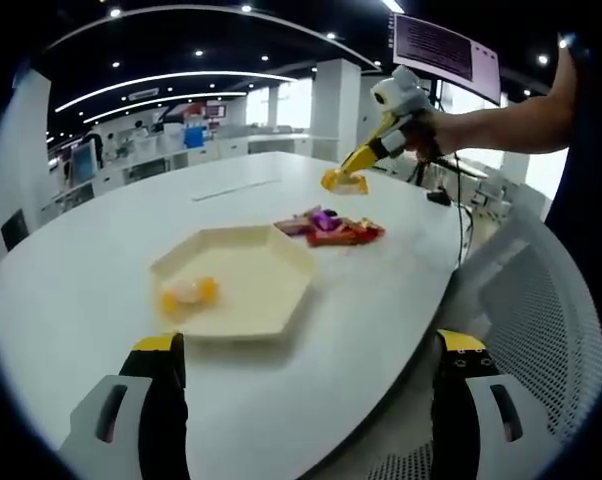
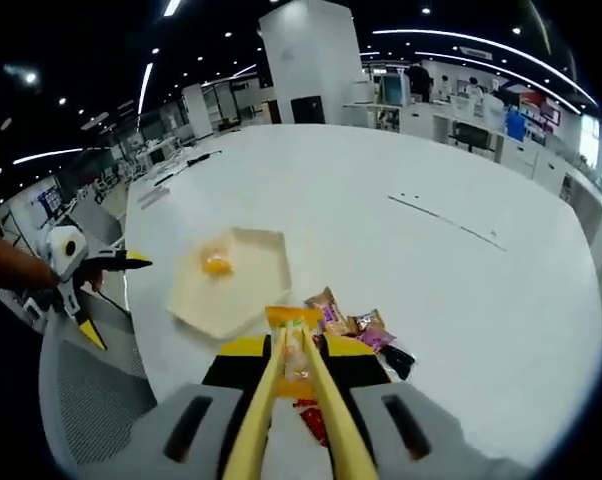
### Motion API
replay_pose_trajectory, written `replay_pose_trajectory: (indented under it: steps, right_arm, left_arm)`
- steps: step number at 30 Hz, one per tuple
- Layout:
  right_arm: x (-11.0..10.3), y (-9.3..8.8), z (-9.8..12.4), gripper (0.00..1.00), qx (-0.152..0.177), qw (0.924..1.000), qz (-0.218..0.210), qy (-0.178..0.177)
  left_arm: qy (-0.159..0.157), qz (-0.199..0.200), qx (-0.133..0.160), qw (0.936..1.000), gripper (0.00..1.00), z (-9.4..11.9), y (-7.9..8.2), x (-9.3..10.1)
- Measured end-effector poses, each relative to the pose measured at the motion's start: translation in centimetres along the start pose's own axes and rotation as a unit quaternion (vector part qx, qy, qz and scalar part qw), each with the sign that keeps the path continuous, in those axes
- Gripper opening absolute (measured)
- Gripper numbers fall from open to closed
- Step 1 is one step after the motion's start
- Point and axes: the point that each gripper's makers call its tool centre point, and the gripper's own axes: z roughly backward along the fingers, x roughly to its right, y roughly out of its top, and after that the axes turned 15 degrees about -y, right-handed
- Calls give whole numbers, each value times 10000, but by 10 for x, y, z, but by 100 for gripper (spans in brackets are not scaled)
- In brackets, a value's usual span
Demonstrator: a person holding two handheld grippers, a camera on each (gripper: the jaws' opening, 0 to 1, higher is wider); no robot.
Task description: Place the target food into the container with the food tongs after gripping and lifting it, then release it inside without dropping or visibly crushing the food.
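Right gripper [image 2: 293, 385] fingers hold yellow tongs [image 2: 299, 400], pinching yellow snack packet [image 2: 293, 322] above tabletop [image 2: 461, 200], snack pile [image 2: 356, 325] at 3 o'clock. Hexagonal tray [image 2: 231, 285] at 10 o'clock. Left gripper [image 1: 306, 400] fingers spread, empty. Risk: packet slips if tongs loosen during carry; tight squeeze crushes it.

Blurred yellow food [image 1: 186, 292] in hexagonal tray [image 1: 271, 260].
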Motion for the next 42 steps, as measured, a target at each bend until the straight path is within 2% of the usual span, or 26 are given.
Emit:
replay_pose_trajectory:
  steps: [13,27,35,42]
  right_arm:
    - [-34,37,-18,18,175,9992,204,284]
    - [-102,92,-45,18,433,9946,504,792]
    - [-130,104,-61,18,431,9925,584,981]
    - [-136,105,-68,19,397,9922,602,1018]
  left_arm:
    - [78,-15,59,10000,100,2,2,-3]
    - [118,-15,55,9999,100,3,2,-4]
    - [142,-15,62,9999,100,3,3,-5]
    - [168,-11,83,9998,99,3,4,-6]
